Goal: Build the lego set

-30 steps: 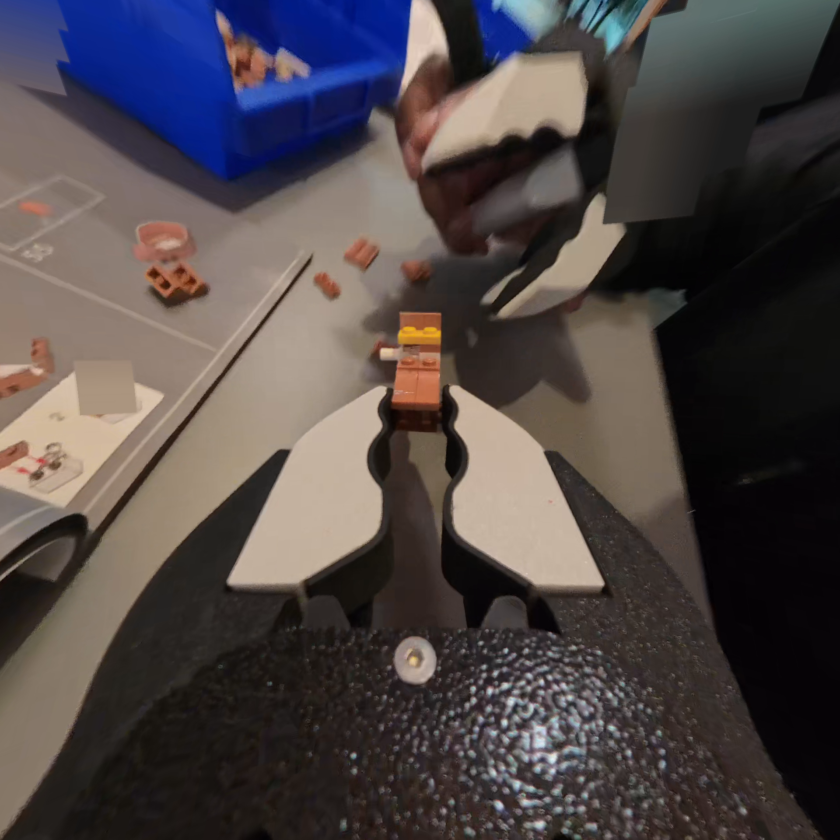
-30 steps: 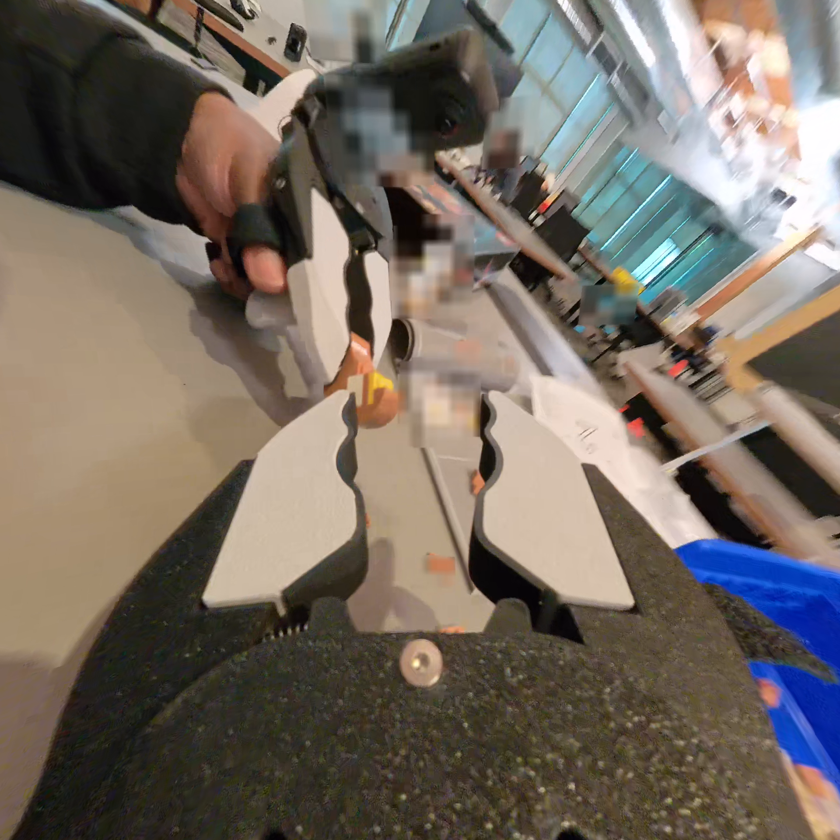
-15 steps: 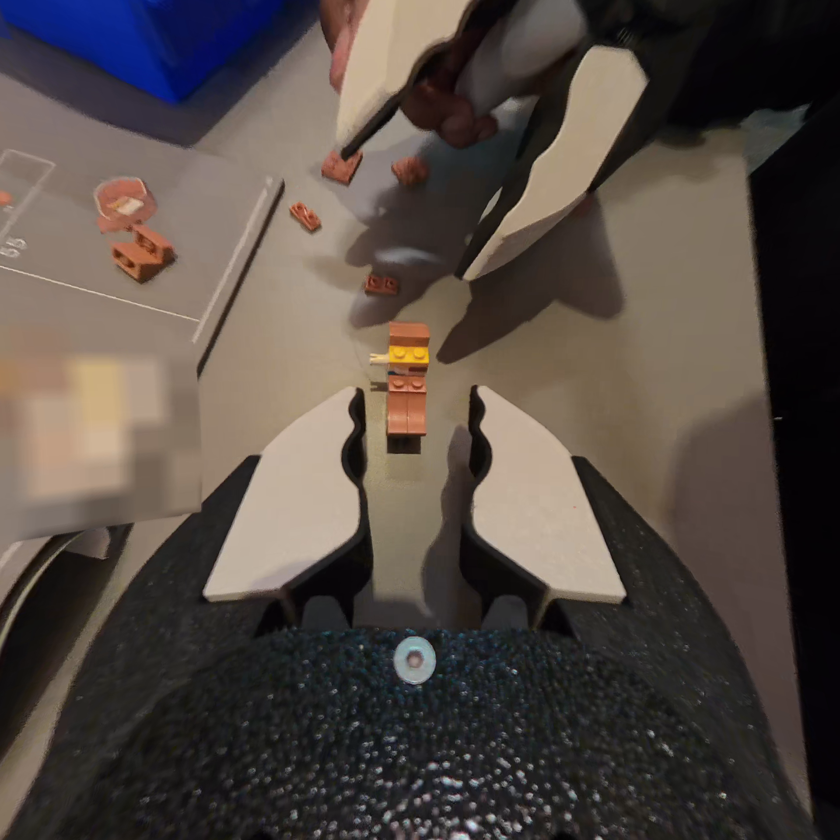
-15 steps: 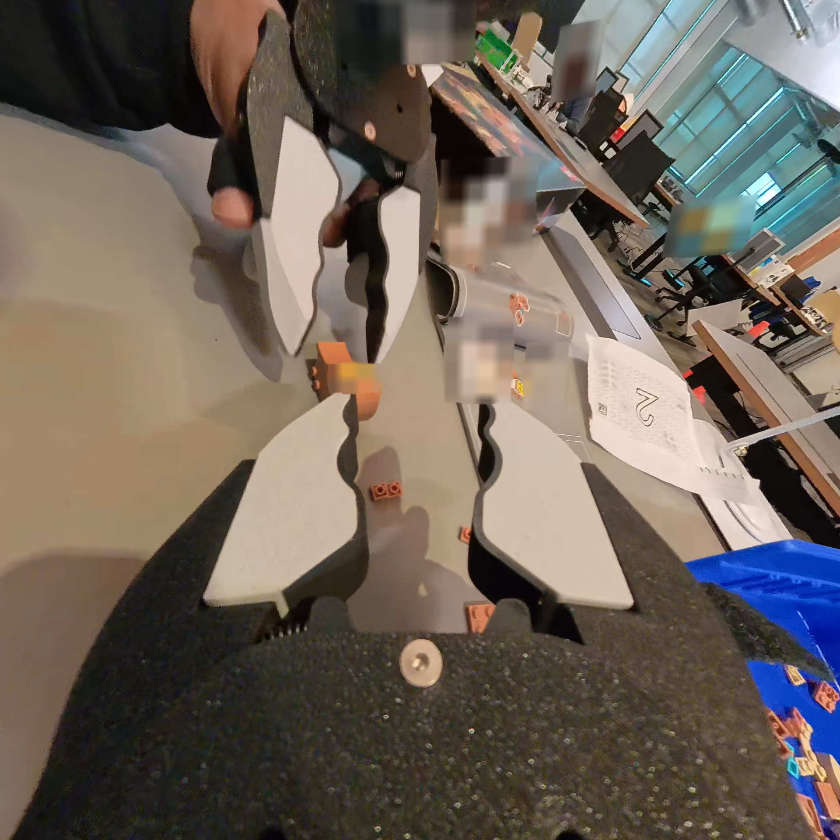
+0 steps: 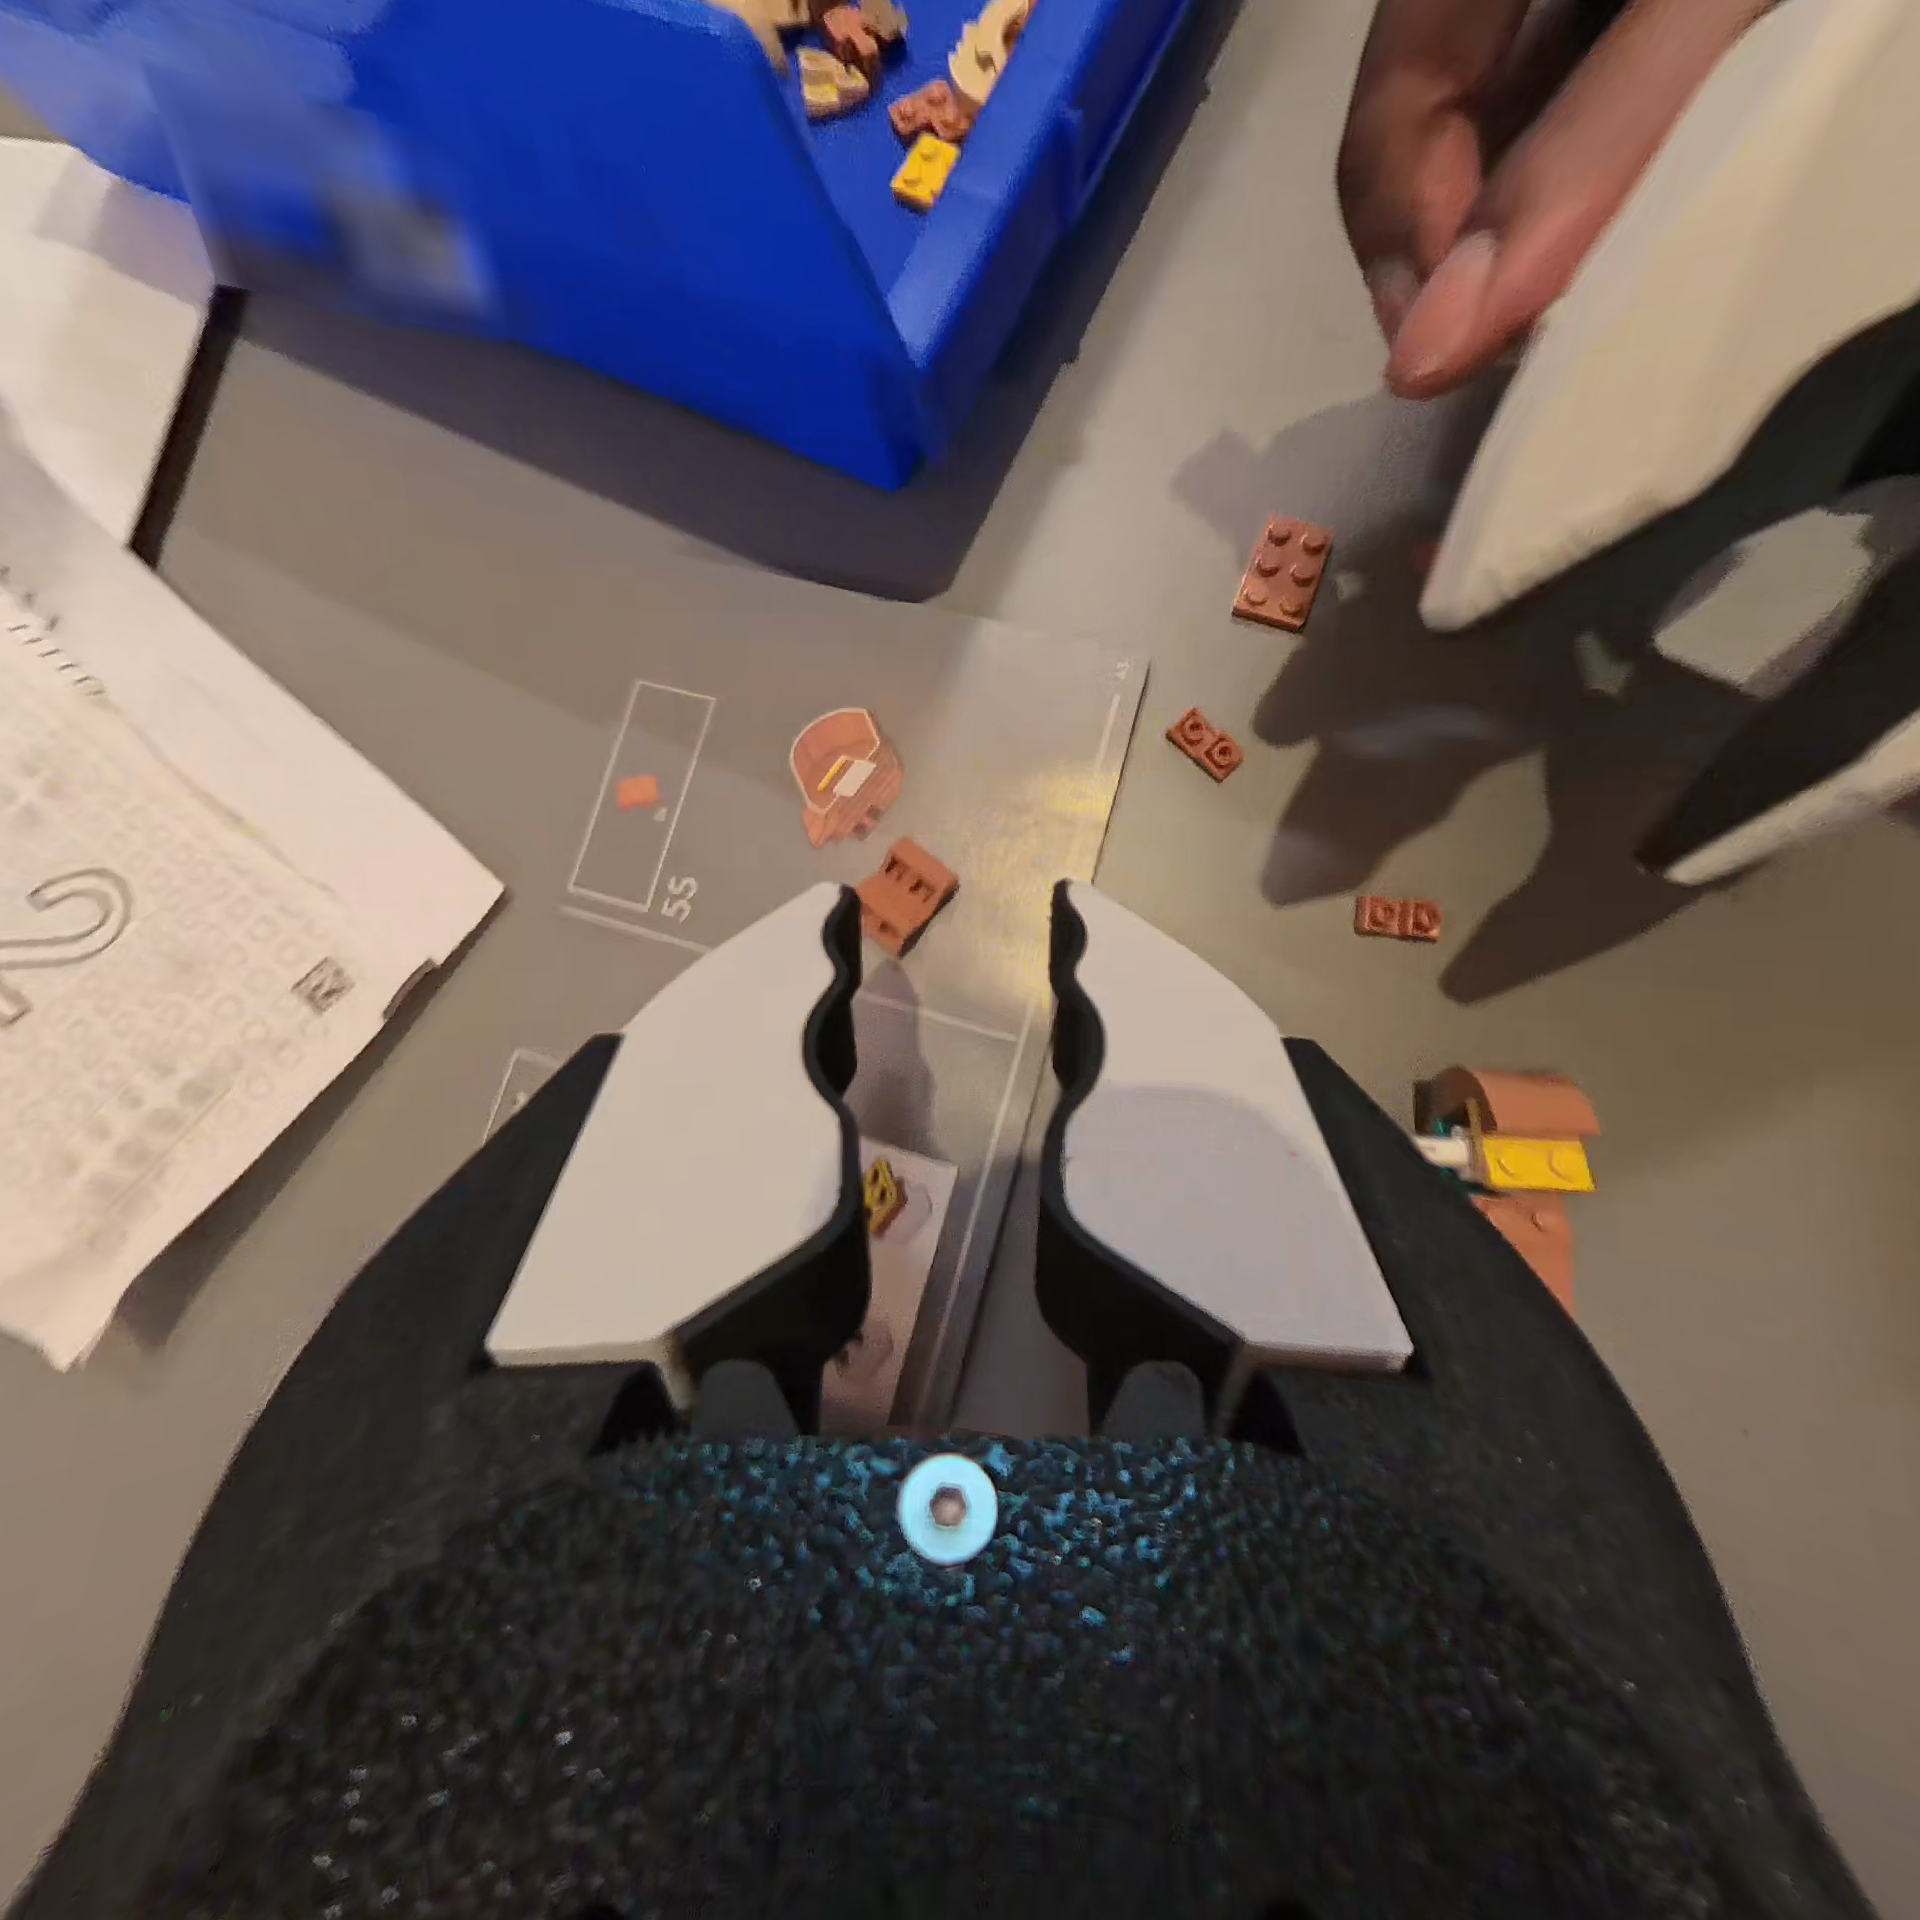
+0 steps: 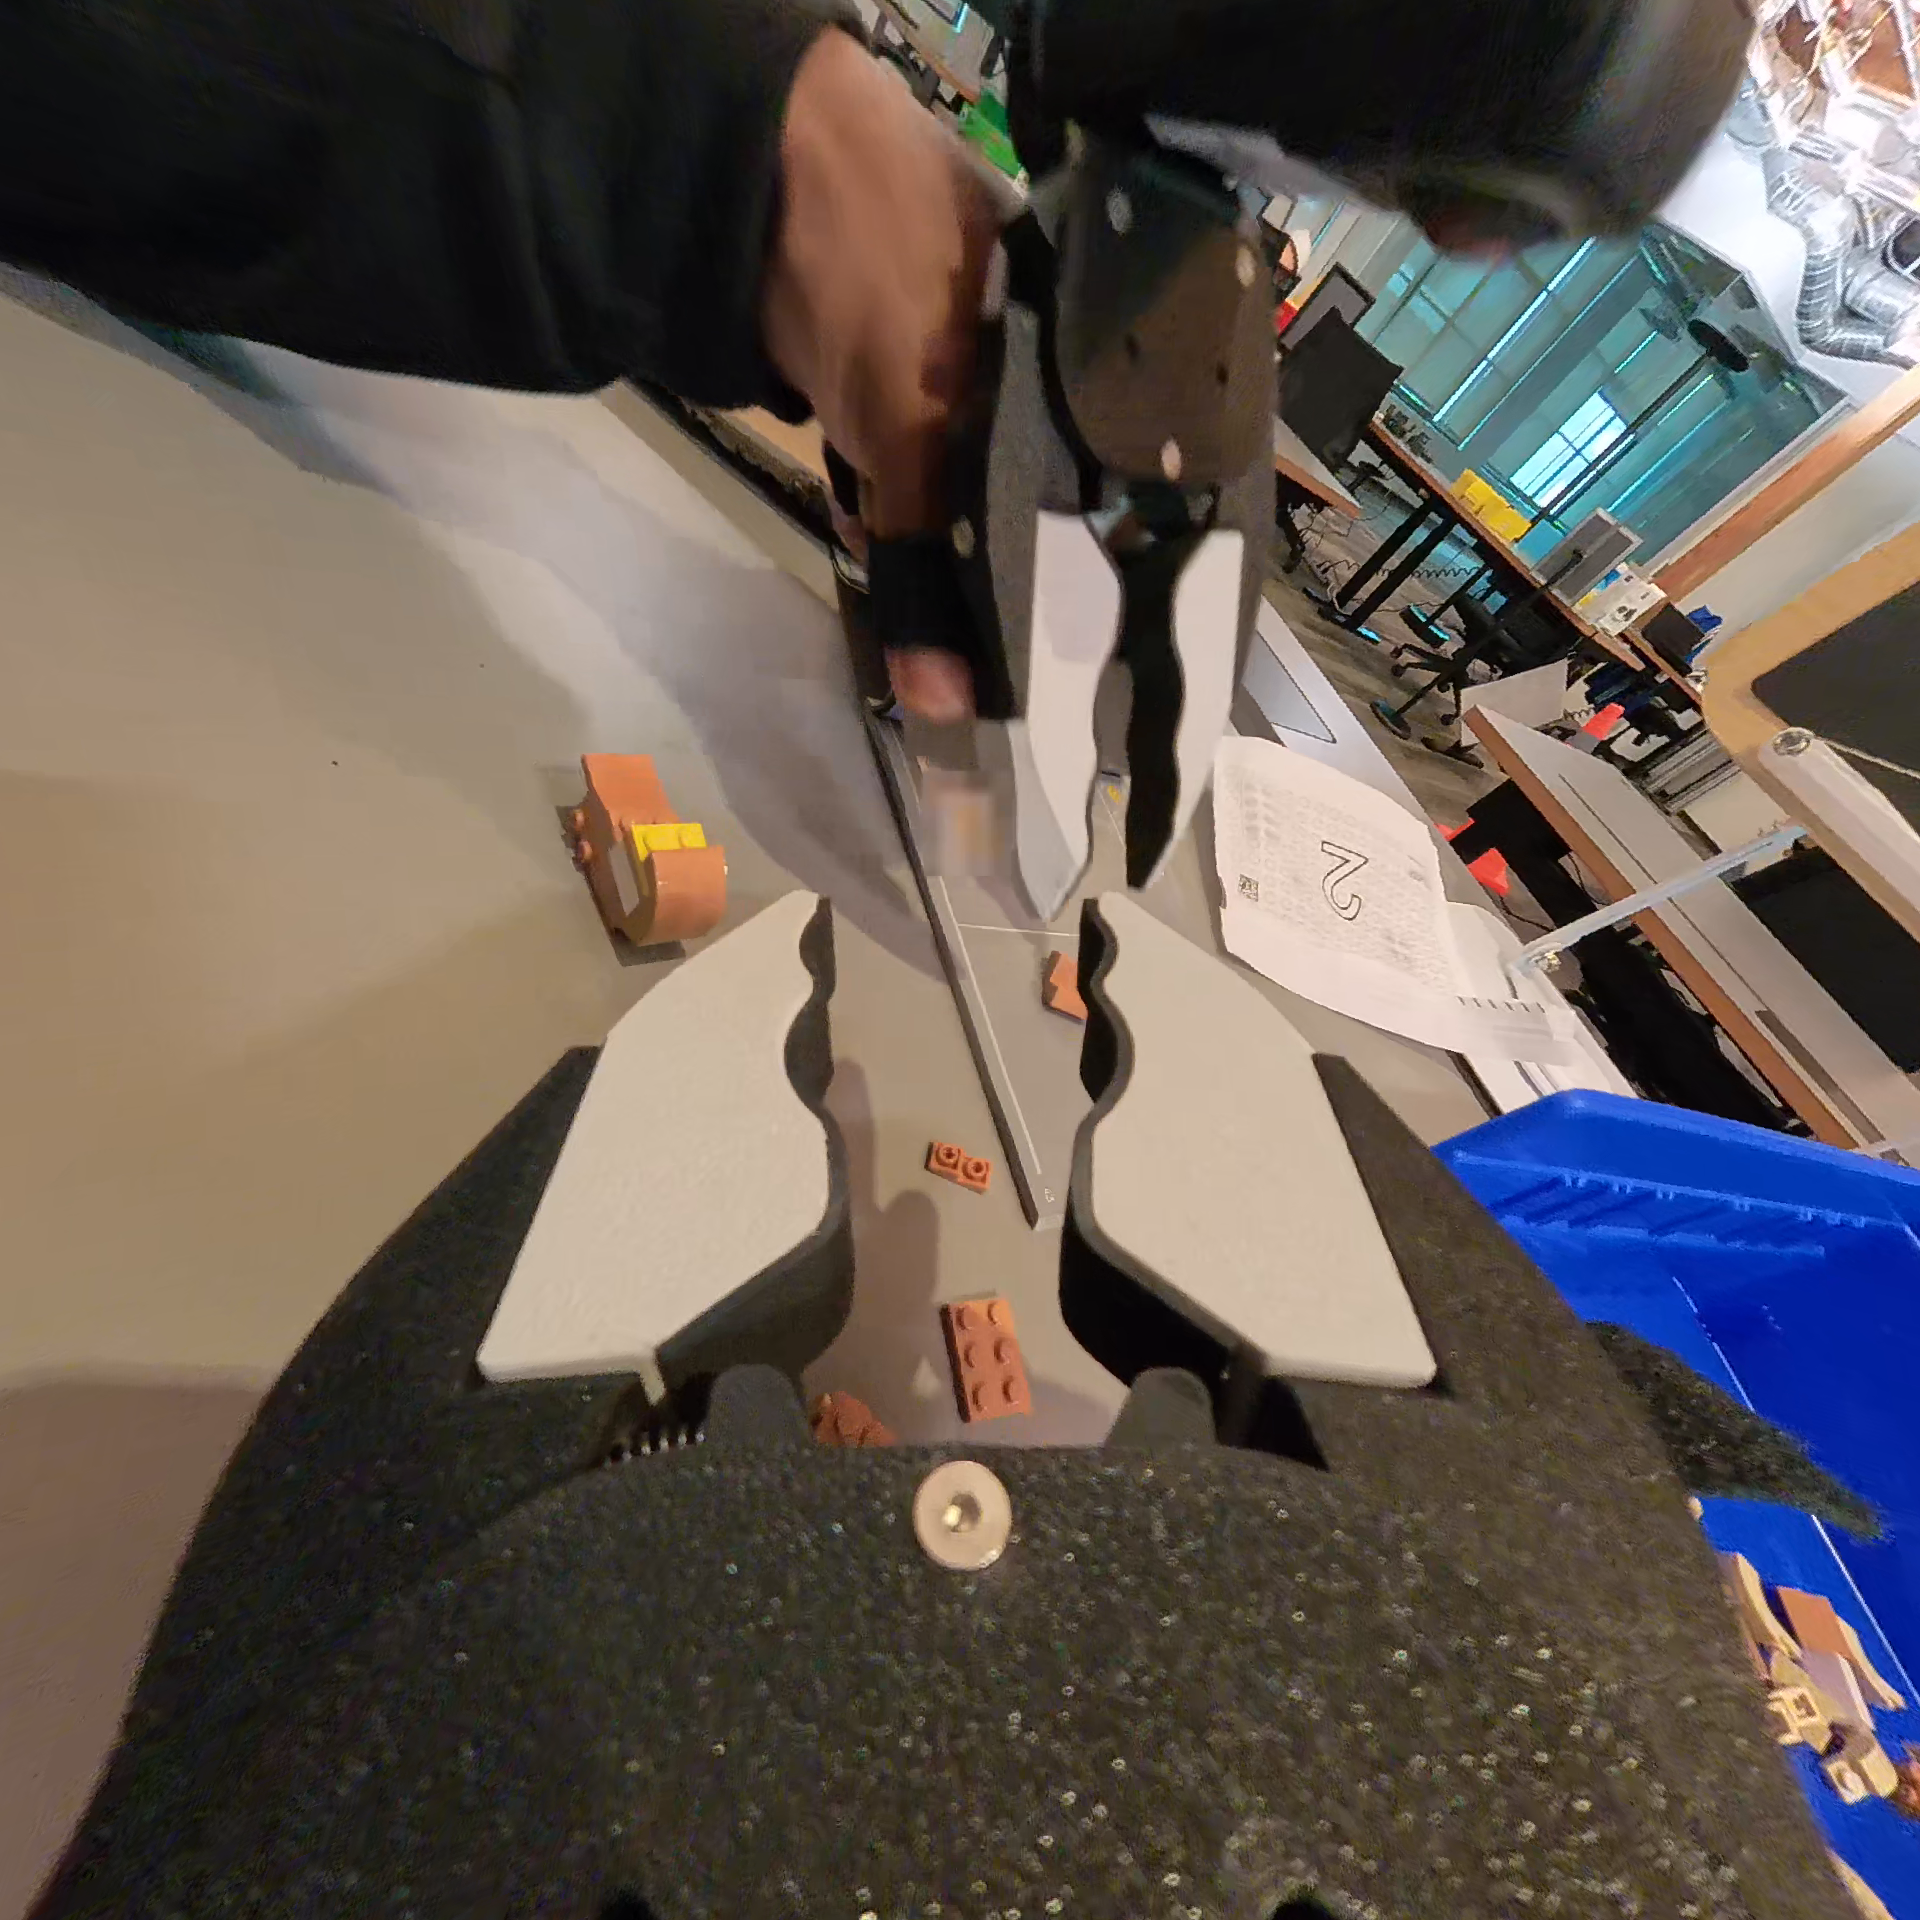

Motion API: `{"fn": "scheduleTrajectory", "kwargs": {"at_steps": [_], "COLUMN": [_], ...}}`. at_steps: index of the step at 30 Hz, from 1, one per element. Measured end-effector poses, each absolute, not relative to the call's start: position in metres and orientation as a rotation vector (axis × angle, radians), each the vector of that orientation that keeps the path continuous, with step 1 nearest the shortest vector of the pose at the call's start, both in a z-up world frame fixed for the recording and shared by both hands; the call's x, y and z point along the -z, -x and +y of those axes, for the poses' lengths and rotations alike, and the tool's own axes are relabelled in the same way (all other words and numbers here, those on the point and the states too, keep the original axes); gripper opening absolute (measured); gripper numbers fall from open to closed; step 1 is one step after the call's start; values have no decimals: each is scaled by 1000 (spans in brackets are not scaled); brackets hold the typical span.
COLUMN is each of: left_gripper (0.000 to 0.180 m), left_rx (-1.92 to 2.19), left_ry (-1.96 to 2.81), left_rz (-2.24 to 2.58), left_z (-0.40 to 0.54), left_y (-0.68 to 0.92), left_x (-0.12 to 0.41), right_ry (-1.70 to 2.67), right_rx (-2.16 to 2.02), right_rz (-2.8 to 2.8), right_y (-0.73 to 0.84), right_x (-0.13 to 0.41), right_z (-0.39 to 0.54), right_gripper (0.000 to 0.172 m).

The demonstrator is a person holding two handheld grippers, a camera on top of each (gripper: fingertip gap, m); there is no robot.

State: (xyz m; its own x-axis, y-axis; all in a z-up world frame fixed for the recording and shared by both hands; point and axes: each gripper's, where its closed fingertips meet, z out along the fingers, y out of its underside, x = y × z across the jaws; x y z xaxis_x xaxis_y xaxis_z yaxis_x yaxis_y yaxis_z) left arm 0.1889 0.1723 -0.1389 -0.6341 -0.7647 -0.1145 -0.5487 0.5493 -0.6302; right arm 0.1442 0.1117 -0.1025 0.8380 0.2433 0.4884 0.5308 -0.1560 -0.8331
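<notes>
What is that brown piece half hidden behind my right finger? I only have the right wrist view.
Observer: A brick, lying underside up on the booklet, just ahead of the left gripper.
Operator: Is the left gripper holding it?
Observer: No. From its own camera the fingers stand apart with only the booklet page showing between them.
Operator: Any loose pieces I can't see?
Observer: Yes, a second two-stud plate lies on the table, right of the booklet.

Blue bin (image 5: pixel 644 239) blurred, cut off at the top edge
</notes>
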Motion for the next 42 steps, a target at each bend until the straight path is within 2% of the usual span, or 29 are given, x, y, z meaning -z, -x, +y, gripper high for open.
{"fn": "scheduleTrajectory", "kwargs": {"at_steps": [8, 11, 16, 17, 21, 27, 28, 29, 33, 36, 37, 42], "left_gripper": [28, 13, 6, 0, 0, 0, 3, 16, 27, 24, 19, 17], "left_rx": [563, 601, 861, 938, 1205, 1055, 982, 906, 779, 690, 728, 825], "left_ry": [1114, 1156, 1244, 1262, 1318, 1292, 1286, 1299, 1310, 1329, 1326, 1275], "left_rz": [2539, 2536, 2458, 2426, 2259, 2195, 2226, 2234, 2249, 2249, 2233, 2190], "left_z": [172, 171, 163, 162, 165, 181, 181, 182, 174, 177, 174, 169], "left_y": [-206, -207, -203, -201, -190, -174, -172, -173, -177, -178, -179, -179], "left_x": [175, 176, 163, 156, 130, 130, 137, 145, 162, 176, 175, 172], "right_ry": [1765, 1765, 1769, 1770, 1775, 1775, 1774, 1774, 1763, 1751, 1745, 1672], "right_rx": [289, 294, 341, 349, 383, 440, 449, 458, 465, 453, 454, 500], "right_rz": [-647, -643, -637, -634, -640, -658, -659, -658, -642, -640, -644, -616], "right_y": [-145, -147, -153, -154, -157, -155, -155, -155, -153, -150, -148, -147], "right_x": [113, 113, 112, 113, 115, 116, 115, 115, 111, 110, 110, 103], "right_z": [110, 111, 112, 112, 113, 116, 116, 117, 118, 120, 120, 116], "right_gripper": [45, 44, 43, 43, 43, 42, 42, 42, 42, 42, 42, 38]}}
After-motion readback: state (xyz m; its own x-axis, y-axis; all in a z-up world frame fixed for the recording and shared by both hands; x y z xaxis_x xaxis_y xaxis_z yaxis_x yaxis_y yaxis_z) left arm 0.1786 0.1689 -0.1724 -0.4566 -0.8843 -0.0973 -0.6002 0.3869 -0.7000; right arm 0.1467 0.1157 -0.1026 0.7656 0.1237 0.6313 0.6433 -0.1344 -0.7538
